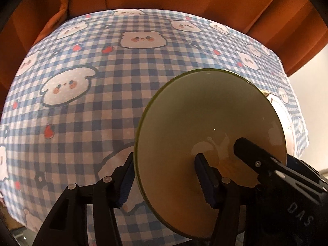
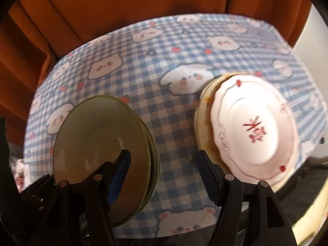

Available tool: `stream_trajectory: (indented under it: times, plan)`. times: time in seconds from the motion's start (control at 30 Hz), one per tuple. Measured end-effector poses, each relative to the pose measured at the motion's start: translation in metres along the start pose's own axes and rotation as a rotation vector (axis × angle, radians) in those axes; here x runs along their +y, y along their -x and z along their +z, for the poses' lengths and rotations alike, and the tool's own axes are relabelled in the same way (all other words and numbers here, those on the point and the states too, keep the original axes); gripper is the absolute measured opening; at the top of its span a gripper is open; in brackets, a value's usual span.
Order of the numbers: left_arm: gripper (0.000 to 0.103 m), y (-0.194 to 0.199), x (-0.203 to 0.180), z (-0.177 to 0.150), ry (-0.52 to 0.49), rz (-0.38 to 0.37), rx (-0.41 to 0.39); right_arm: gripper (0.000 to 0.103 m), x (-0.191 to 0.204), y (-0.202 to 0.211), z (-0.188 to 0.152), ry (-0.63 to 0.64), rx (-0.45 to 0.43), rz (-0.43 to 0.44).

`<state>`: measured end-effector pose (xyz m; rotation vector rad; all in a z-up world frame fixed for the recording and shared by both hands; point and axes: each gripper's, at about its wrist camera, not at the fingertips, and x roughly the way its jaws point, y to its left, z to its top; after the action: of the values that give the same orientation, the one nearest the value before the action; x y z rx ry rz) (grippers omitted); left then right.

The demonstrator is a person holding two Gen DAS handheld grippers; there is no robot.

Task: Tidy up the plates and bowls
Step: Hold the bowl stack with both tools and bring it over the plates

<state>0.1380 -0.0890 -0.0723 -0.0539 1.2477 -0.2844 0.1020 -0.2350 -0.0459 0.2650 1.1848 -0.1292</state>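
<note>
Both views are dim and warm-toned, with strong fisheye bowing and black vignetting at the corners. The right wrist view is blurred, most on the white plate (image 2: pixel 256 135). Small glare spots sit on the green plate (image 1: pixel 209 121). A pale wall (image 1: pixel 313 94) at right is brightest.

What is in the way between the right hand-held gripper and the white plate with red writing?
Nothing visible. The right hand-held gripper is open over bare checked tablecloth, and the white plate sits just beside its right finger, on a yellowish plate.
</note>
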Motion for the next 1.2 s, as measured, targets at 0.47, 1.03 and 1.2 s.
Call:
stream_trajectory:
  times: [0.47,1.03,1.2]
  plan:
    - [0.059,0.001,-0.014,0.0,0.087,0.172,-0.003,0.047,-0.013,-0.034,0.016,0.053,0.122,0.277]
    - [0.05,0.004,-0.017,-0.002,0.126,0.177,-0.026,0.032,-0.008,-0.043,0.027,0.127,0.174,0.38]
    - [0.048,0.01,-0.015,-0.003,0.112,0.13,-0.034,0.032,-0.006,-0.039,0.024,0.135,0.155,0.349]
